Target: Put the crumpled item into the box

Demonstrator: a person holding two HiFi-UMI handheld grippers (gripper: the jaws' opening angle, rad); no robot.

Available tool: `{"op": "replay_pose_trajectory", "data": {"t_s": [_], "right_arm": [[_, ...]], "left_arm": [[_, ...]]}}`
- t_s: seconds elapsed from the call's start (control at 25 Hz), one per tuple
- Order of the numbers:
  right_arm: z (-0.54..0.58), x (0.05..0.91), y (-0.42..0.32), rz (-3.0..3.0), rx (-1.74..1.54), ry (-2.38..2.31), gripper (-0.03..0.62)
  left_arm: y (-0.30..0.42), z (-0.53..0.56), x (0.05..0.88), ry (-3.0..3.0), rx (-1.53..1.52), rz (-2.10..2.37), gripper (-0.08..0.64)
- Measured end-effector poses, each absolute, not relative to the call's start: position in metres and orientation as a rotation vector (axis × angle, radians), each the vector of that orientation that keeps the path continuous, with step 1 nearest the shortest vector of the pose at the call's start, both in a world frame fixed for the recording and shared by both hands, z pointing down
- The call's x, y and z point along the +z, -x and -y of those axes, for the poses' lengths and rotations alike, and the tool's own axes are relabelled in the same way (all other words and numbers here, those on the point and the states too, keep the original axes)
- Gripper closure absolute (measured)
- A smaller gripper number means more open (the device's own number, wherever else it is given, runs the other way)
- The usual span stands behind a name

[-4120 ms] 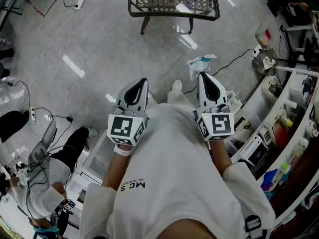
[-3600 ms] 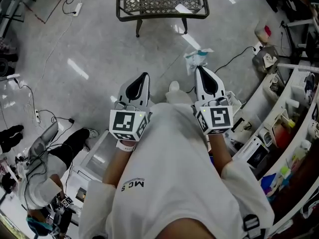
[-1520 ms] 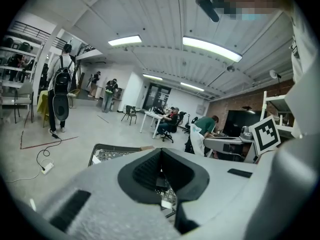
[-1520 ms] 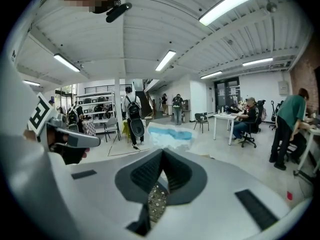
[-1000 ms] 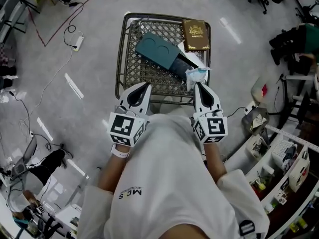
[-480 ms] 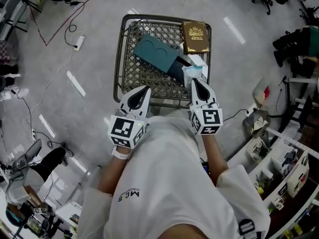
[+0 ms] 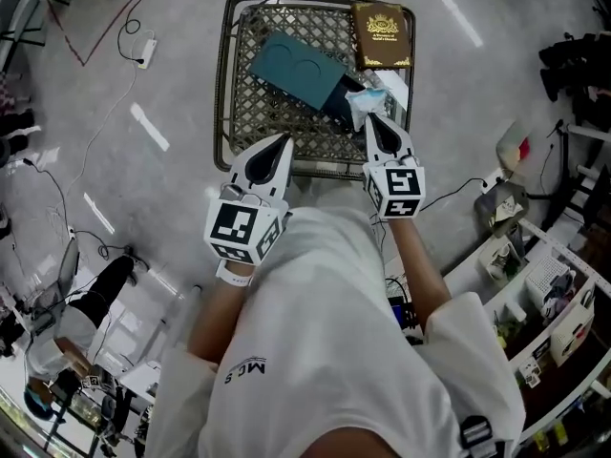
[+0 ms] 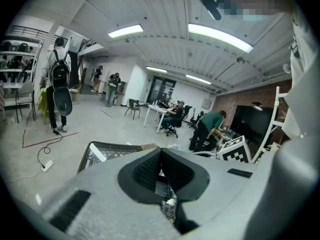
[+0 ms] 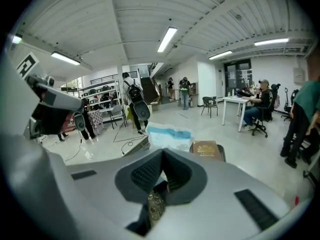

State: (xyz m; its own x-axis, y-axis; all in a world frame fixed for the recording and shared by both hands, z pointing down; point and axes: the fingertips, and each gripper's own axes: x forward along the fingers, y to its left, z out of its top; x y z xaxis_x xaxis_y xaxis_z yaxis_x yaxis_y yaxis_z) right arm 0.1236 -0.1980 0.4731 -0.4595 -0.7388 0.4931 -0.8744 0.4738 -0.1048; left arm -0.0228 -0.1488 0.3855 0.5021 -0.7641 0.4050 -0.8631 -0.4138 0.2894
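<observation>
Mesh table (image 7: pixel 250 113) dead ahead, raised rim all round. On it: teal box (image 7: pixel 294 65) lying at an angle mid-table, brown book (image 7: pixel 382 34) at the far right corner. Dark section at the box's near-right end looks like an open mouth or a slid-out tray, can't confirm from the head view. Left gripper (image 7: pixel 284 139) sits over the table's near edge, jaws together, nothing in them, and its own view (image 8: pixel 160 151) agrees. Right gripper (image 7: pixel 370 117) is clamped on the wad (image 7: pixel 365 98), a white and blue crumple sticking out past the tips; in the right gripper view (image 9: pixel 162 151) the wad (image 9: pixel 167 135) shows just above the closed jaws. It hangs over the table's near-right part, just beside the box's dark end and not inside anything, so the task isn't done yet. Risks as I see them: the grip is tip-only on a soft edge, so a jerk could shake it loose early. The target opening is small and the teal part covers most of the box, so a release slightly off puts the wad on the mesh or over the right rim to the floor. Light crumpled stuff can cling to a jaw or spring back out. Box is unsecured, and a nudge from the right tips would slide it; left gripper is free to steady it.
</observation>
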Motion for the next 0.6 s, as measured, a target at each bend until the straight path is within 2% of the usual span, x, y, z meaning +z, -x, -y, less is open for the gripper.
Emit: {"op": "replay_pose_trajectory", "data": {"t_s": [0.6], "right_arm": [[0.228, 0.58, -0.133, 2.218, 0.641, -1.338, 0.577]], "left_arm": [[0.009, 0.154, 0.432, -2.207, 0.357, 1.298, 0.535]]}}
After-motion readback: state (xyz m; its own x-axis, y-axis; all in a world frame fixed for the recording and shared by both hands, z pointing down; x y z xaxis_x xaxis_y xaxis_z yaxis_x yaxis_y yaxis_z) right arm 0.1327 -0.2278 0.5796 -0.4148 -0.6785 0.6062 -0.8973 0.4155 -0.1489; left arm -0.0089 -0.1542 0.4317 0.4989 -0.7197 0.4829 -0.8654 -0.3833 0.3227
